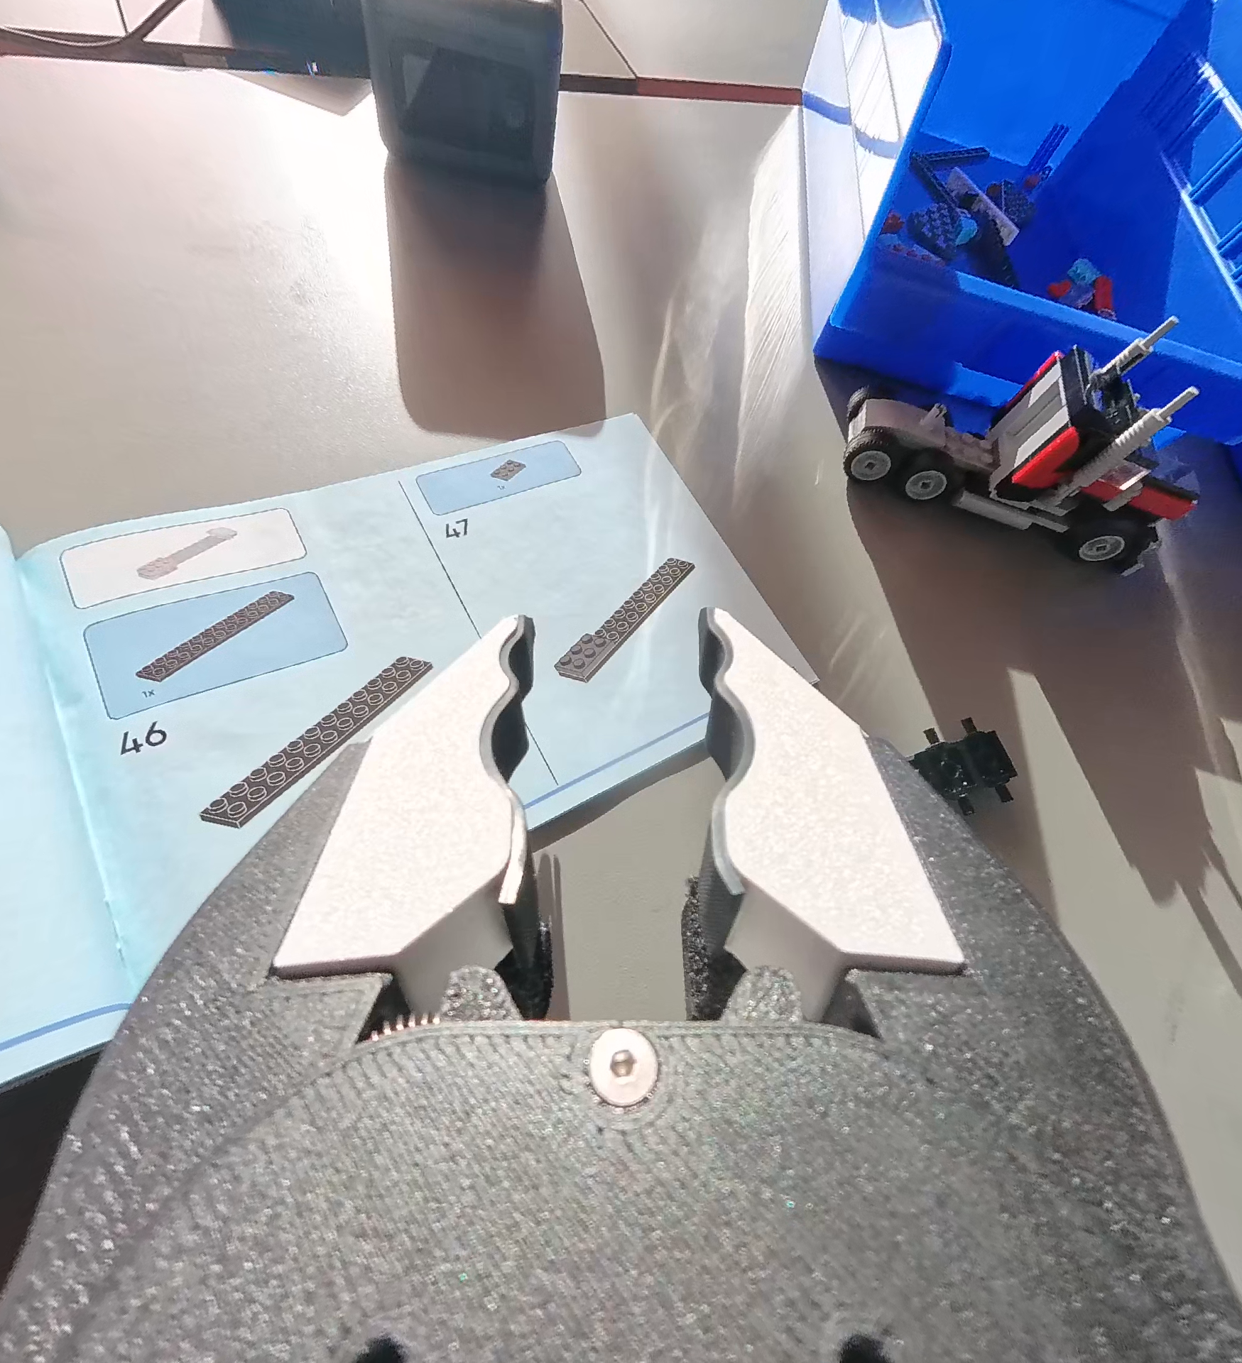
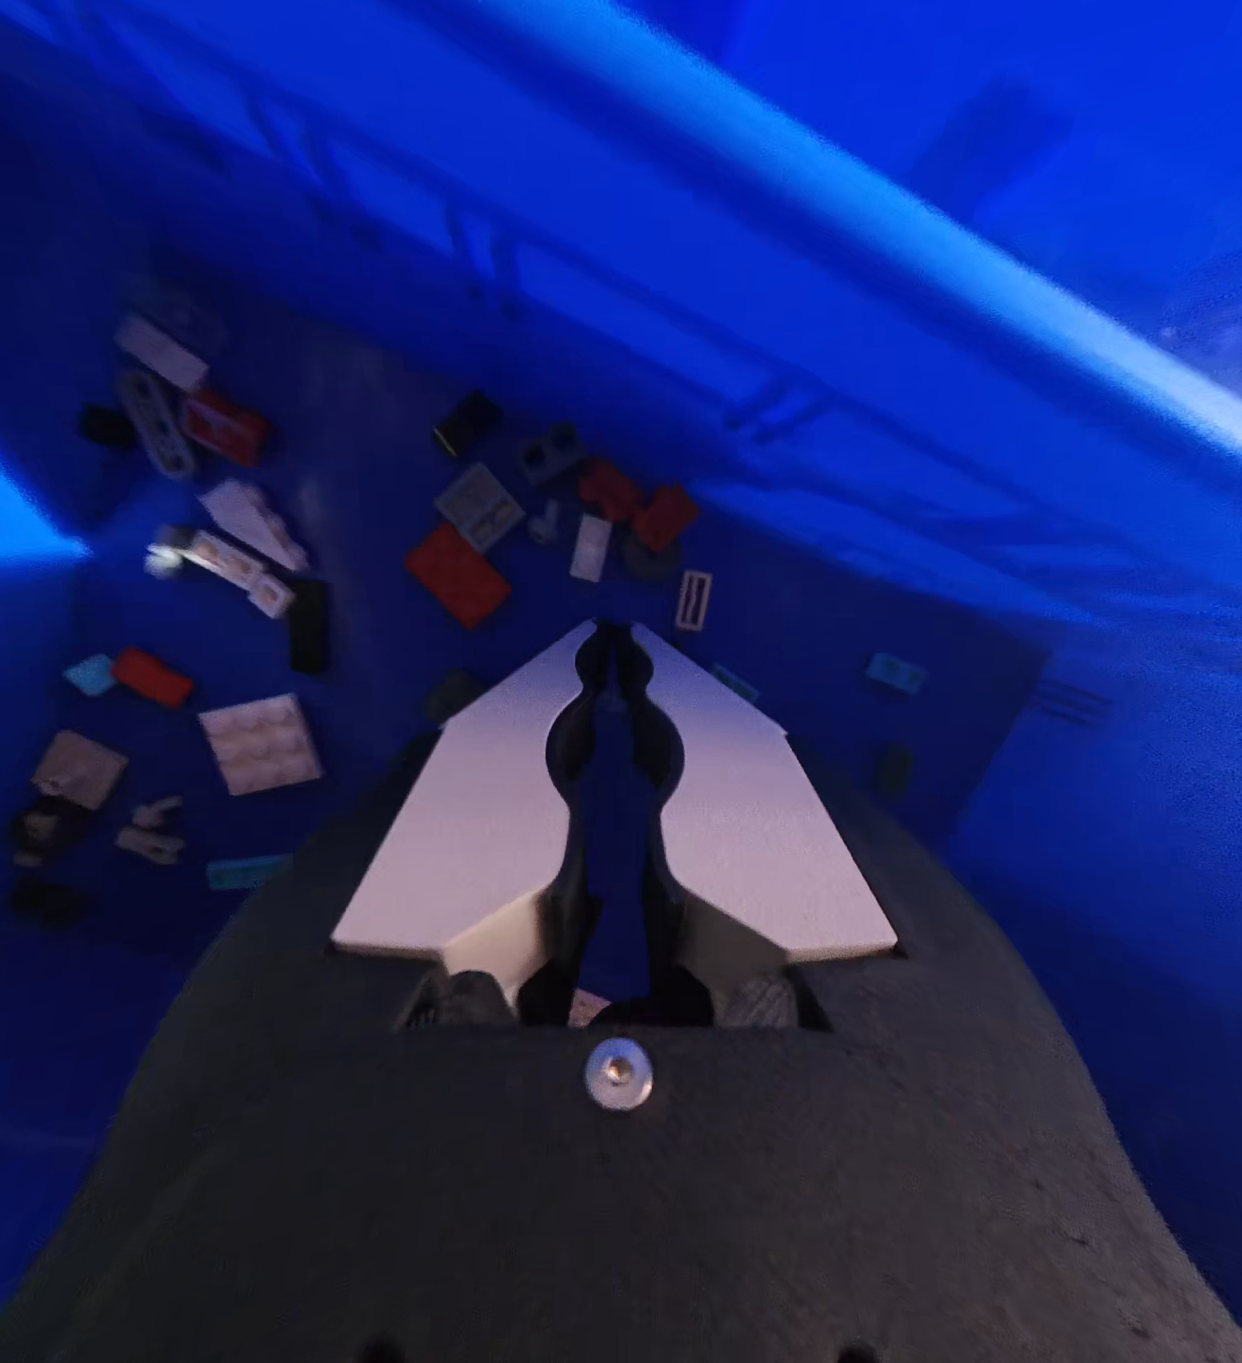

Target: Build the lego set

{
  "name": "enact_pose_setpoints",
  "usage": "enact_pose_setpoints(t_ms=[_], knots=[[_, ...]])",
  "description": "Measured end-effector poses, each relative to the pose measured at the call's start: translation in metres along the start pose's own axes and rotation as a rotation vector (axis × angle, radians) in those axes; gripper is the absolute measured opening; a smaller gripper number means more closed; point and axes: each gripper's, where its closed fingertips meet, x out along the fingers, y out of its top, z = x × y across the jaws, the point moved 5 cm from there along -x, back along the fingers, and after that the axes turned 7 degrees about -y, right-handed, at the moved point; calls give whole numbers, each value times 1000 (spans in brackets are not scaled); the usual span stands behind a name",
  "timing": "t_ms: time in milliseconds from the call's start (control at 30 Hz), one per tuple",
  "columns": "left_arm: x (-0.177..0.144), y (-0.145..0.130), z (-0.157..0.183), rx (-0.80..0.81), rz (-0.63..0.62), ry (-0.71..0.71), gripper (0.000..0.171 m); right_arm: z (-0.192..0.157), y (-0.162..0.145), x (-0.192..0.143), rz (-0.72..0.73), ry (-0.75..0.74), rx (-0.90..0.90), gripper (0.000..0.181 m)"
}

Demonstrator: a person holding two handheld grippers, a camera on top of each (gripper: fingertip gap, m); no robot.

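Two grippers are being held at different places relative to the blue bin (image 1: 1045,243). The right gripper (image 2: 614,627) is being pointed down inside the bin, its tips nearly touching; whether a small piece is pinched there cannot be told. Loose bricks (image 2: 455,571) are being shown scattered on the bin floor, mostly ahead and left of those tips. Outside the bin, the left gripper (image 1: 614,627) is being held open and empty over the instruction booklet (image 1: 234,627). The truck model (image 1: 1023,472) is being left just beside the bin's front wall, and a small black piece (image 1: 968,767) nearer the left gripper.
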Motion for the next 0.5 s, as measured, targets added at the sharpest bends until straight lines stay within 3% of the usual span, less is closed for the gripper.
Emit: enact_pose_setpoints(t_ms=[200, 367, 500], knots=[[0, 0, 0, 2, -4, 3, 47, -35, 31, -12, 220, 220, -25, 15], [1, 0, 0, 4, -6, 8, 46, -61, 42, -6, 251, 341, -94, 26], [1, 0, -1, 3, -6, 10, 46, -70, 42, 5, 200, 332, -168, 30]])
